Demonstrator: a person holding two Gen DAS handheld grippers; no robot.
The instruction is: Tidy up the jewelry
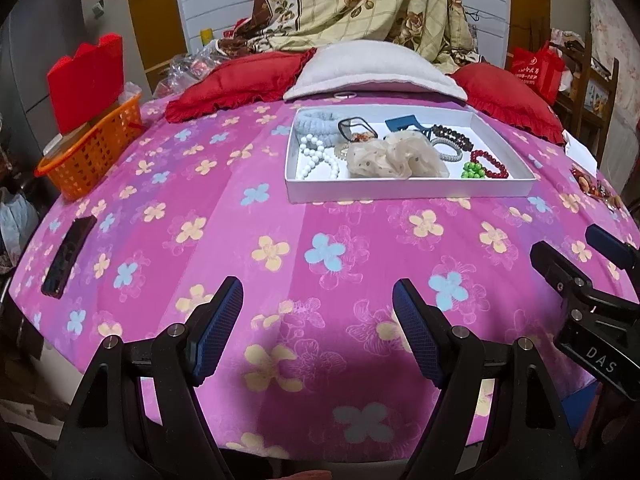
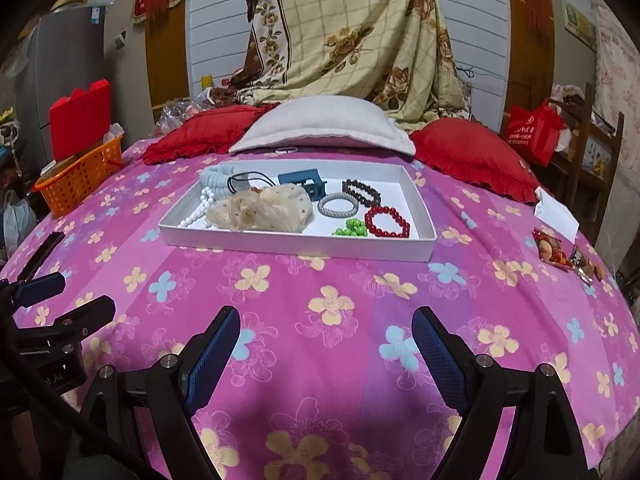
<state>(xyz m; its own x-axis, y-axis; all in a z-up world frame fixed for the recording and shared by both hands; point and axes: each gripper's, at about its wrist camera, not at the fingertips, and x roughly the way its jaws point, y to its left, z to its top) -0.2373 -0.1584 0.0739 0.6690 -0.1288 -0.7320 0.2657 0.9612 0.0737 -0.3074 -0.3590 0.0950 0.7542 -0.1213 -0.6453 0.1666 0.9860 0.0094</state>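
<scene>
A white tray point(image 1: 408, 190) point(image 2: 296, 243) sits on the pink flowered bedspread, far from both grippers. It holds a cream scrunchie point(image 1: 394, 156) point(image 2: 260, 208), white beads point(image 1: 318, 156) point(image 2: 200, 206), a red bead bracelet point(image 1: 490, 164) point(image 2: 387, 222), green beads point(image 1: 472, 170) point(image 2: 352, 228), a grey bracelet point(image 2: 339, 204), a dark bead bracelet point(image 1: 452, 134) point(image 2: 362, 192) and a blue clip point(image 1: 406, 124) point(image 2: 304, 180). My left gripper point(image 1: 318, 294) is open and empty near the front edge. My right gripper point(image 2: 326, 322) is open and empty beside it.
An orange basket point(image 1: 90, 152) point(image 2: 78, 180) stands at the left edge. A dark phone point(image 1: 68, 256) lies front left. Red pillows point(image 1: 236, 80) point(image 2: 476, 156) and a white pillow point(image 1: 372, 68) lie behind the tray. Snack packets point(image 2: 552, 252) lie at the right.
</scene>
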